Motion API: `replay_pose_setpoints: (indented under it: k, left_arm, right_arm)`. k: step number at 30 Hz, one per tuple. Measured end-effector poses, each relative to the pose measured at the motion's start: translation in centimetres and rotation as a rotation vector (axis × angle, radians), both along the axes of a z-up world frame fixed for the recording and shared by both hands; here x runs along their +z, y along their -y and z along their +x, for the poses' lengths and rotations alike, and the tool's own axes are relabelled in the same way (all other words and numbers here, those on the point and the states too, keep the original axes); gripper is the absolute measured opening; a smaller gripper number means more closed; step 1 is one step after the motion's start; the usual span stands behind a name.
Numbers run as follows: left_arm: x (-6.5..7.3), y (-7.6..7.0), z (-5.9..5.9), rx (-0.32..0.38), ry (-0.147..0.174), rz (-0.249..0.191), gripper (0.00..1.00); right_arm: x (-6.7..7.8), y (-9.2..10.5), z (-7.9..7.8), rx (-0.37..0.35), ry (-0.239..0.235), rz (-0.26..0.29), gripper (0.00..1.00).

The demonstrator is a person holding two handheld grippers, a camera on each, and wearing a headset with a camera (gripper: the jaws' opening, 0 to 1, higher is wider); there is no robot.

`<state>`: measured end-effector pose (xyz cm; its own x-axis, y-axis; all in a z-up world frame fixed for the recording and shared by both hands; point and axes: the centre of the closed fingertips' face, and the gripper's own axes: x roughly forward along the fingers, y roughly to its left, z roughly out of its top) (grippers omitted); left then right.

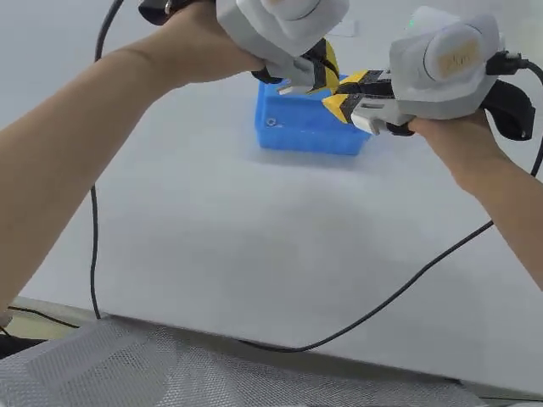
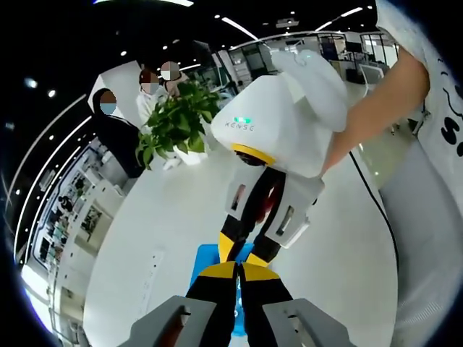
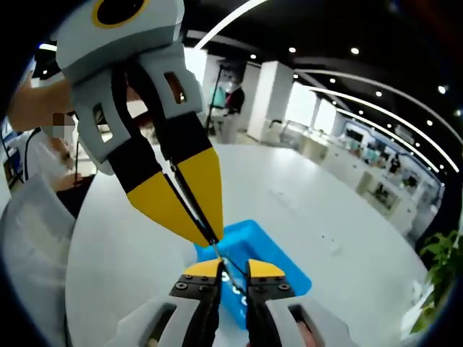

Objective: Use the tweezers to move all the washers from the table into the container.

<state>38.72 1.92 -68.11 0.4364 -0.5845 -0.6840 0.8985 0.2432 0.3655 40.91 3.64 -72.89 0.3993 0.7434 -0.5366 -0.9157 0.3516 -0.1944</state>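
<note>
Two hand-held grippers met tip to tip above a blue container (image 1: 310, 136) that stood on the white table (image 1: 254, 237). The left gripper (image 2: 239, 273), held in the person's left hand (image 1: 199, 42), had its yellow-tipped jaws clamped together on the thin dark tweezers (image 3: 189, 199), which ran out between the jaw tips and pointed down toward the container. The right gripper (image 3: 241, 271), held in the right hand (image 1: 462, 140), faced the left one. Its jaw tips stood close together with a narrow gap, just beside the tweezers' point; whether they pinched anything could not be told. In the head view both sets of jaw tips hung over the container's far right corner. One small ring, seemingly a washer (image 1: 271, 122), lay on the container's floor near its left wall. A black cable (image 1: 407, 284) crossed the table's near right part, and a leafy plant (image 2: 177, 119) stood at the table's far end in the left gripper view.
</note>
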Motion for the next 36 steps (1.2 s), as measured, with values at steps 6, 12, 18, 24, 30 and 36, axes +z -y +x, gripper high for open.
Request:
replay_pose_setpoints:
  k: [6,12,18,24,30,36]
  left_arm:
    - [1.8,0.1,-3.5,-0.03,0.021,-0.021,0.0]
    - [1.2,-0.2,-5.4,-0.054,-0.006,-0.032,0.0]
    - [-1.0,-0.5,-7.6,-0.078,-0.079,-0.061,0.0]
    - [-4.5,-1.4,-9.8,-0.094,-0.157,-0.081,0.0]
    - [-6.9,-2.4,-10.9,-0.078,-0.192,-0.076,0.0]
    - [-9.0,-2.9,-11.3,-0.078,-0.234,-0.069,0.0]
  right_arm:
    - [1.7,0.2,-2.8,0.022,0.04,-0.007,0.09]
    - [1.3,0.4,-6.0,0.047,0.045,-0.049,0.08]
    - [-1.2,0.6,-9.3,0.094,0.036,-0.12,0.05]
    - [-4.2,0.2,-11.7,0.166,0.032,-0.204,0.04]
    - [-6.7,-0.9,-12.4,0.184,-0.029,-0.217,0.05]
    - [-8.7,-1.2,-12.9,0.187,-0.073,-0.235,0.06]
